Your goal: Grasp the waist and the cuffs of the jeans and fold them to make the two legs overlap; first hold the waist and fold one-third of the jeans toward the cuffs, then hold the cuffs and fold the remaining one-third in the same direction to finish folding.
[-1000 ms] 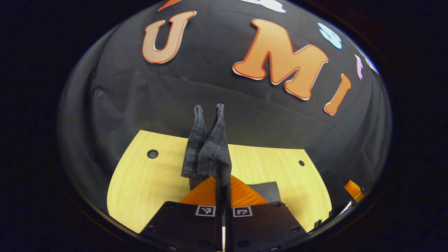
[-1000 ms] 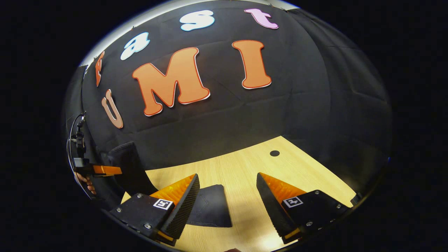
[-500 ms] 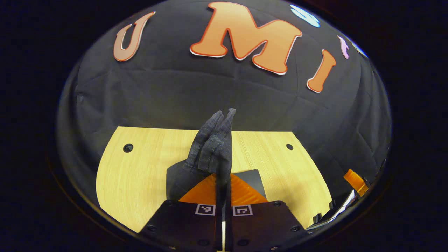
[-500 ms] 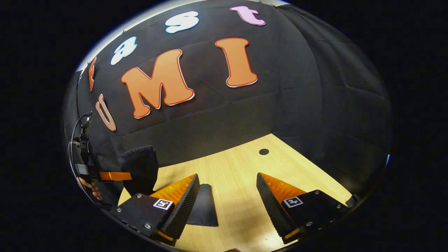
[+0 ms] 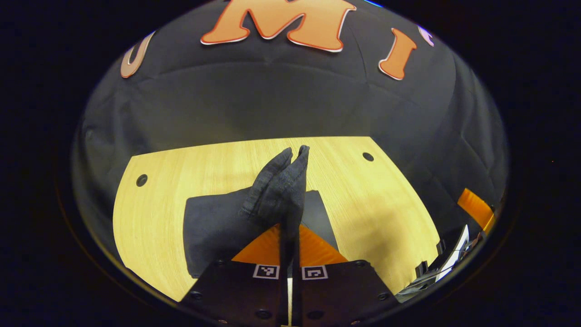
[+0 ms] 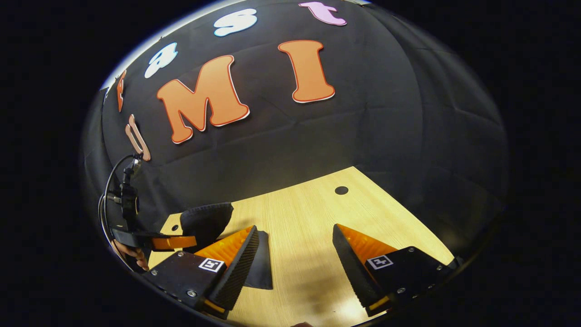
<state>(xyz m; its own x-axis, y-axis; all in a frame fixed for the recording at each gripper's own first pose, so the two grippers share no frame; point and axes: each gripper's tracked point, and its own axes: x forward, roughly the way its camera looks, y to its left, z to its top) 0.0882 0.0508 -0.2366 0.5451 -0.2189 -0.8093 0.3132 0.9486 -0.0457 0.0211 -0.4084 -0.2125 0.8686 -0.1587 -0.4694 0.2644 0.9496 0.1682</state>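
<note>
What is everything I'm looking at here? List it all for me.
jeans: one pair, dark, lying on the table, one end lifted and pinched upright.
table: one, light wood, with round dark holes near its far edge, in front of the black cloth wall.
left gripper: one, fingers closed on the jeans fabric; also seen at the left in the right gripper view.
right gripper: one, fingers spread apart over the table, holding nothing.
hand: one, holding the left gripper, at the left edge of the right gripper view.
</note>
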